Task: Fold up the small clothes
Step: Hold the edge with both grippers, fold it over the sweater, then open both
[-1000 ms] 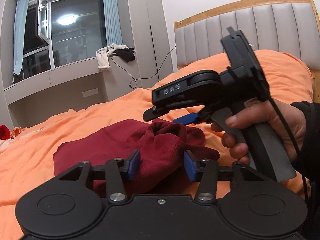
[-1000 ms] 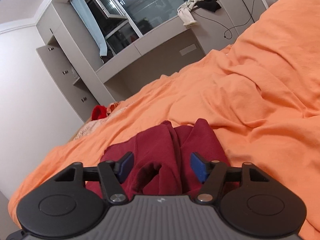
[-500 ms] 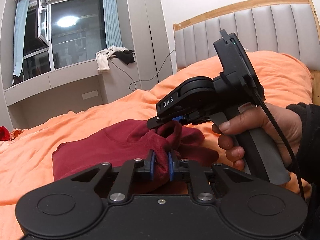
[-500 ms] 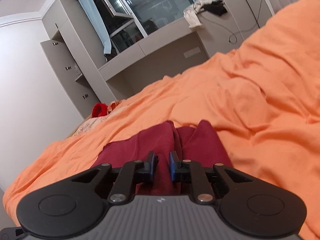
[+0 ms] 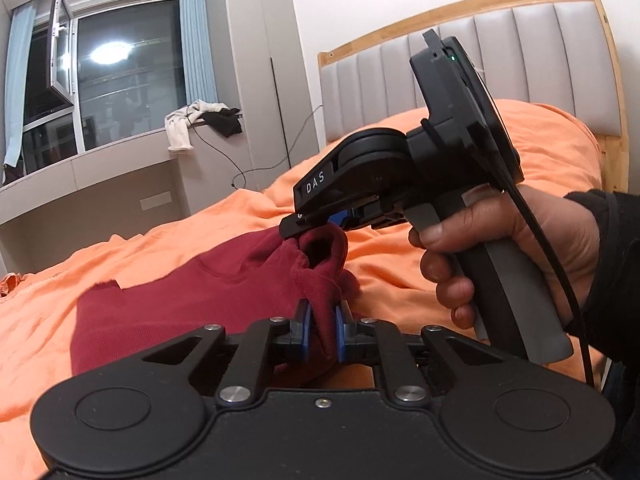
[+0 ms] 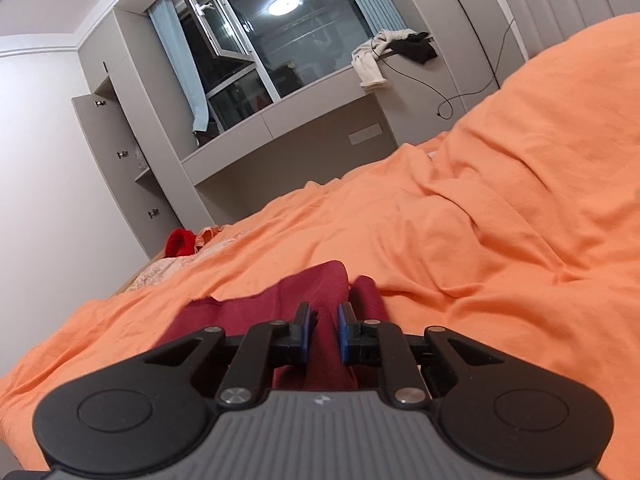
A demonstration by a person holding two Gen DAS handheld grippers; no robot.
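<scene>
Orange bed [image 5: 440,264] carries dark red garment [image 5: 180,308] mid-sheet, near headboard end. Left hand-held gripper [image 5: 322,332] & right hand-held gripper [image 6: 324,332] both clamped on its bunched edge, lifting it, prob. for 1st fold.

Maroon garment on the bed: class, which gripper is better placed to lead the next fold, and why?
Neither clearly. The left gripper and the right gripper each have their jaws shut on the maroon garment, so both should probably carry it together.
</scene>
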